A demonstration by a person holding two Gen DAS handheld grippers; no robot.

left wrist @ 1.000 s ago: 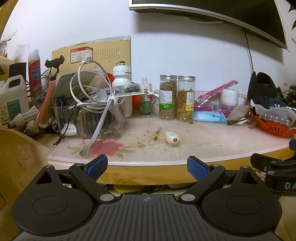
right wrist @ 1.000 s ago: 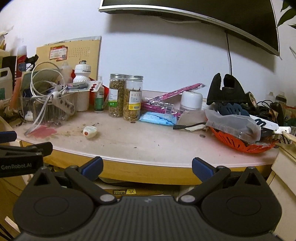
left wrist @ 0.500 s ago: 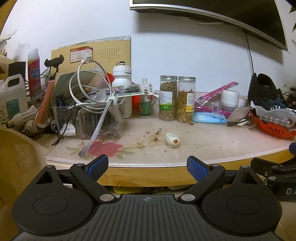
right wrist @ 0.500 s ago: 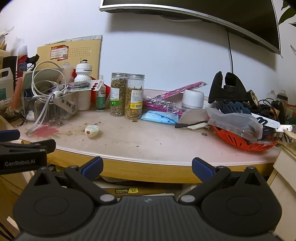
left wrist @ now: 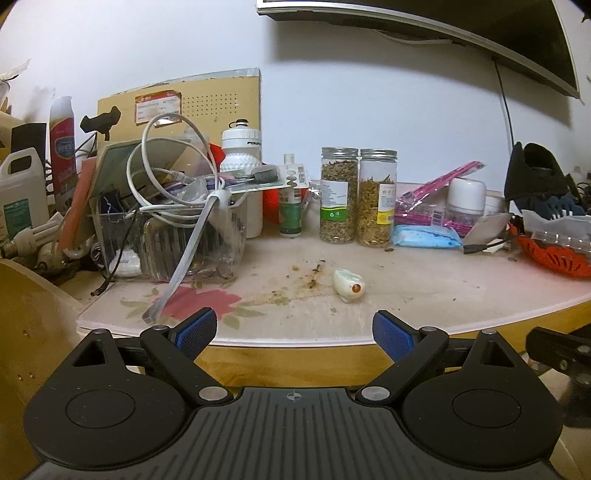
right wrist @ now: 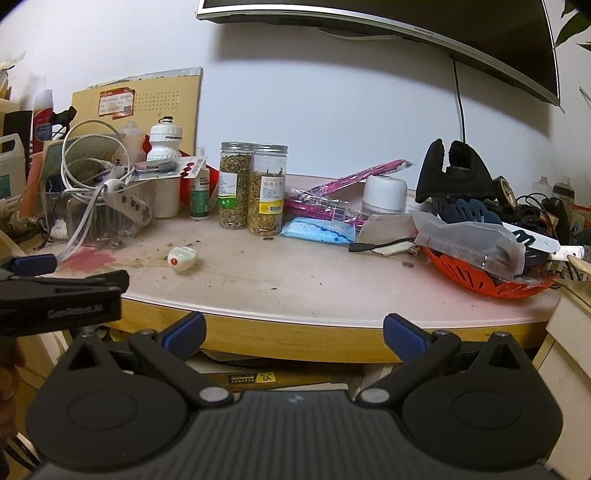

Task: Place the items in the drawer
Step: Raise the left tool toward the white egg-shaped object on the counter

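Observation:
A small white capsule-shaped object with an orange dot [left wrist: 348, 285] lies on the pale tabletop [left wrist: 406, 295], just beyond my left gripper [left wrist: 294, 332]. That gripper is open and holds nothing, level with the table's front edge. The same object [right wrist: 181, 259] shows to the left in the right wrist view. My right gripper [right wrist: 294, 330] is also open and holds nothing, in front of the table edge [right wrist: 295, 325]. Two clear jars of dried herbs [left wrist: 339, 195] [left wrist: 377, 199] stand at the back. No drawer shows in either view.
A clear bin tangled with white cables [left wrist: 170, 229] crowds the left. A blue packet [right wrist: 317, 229], a white tub [right wrist: 384, 194] and an orange basket [right wrist: 480, 280] piled with clutter fill the right. A pale cabinet corner [right wrist: 569, 332] stands at the far right. A monitor [right wrist: 406, 22] hangs above.
Both grippers have drifted only slightly toward the table. In the right wrist view the left gripper's side now sits higher and further right. Both stay open.

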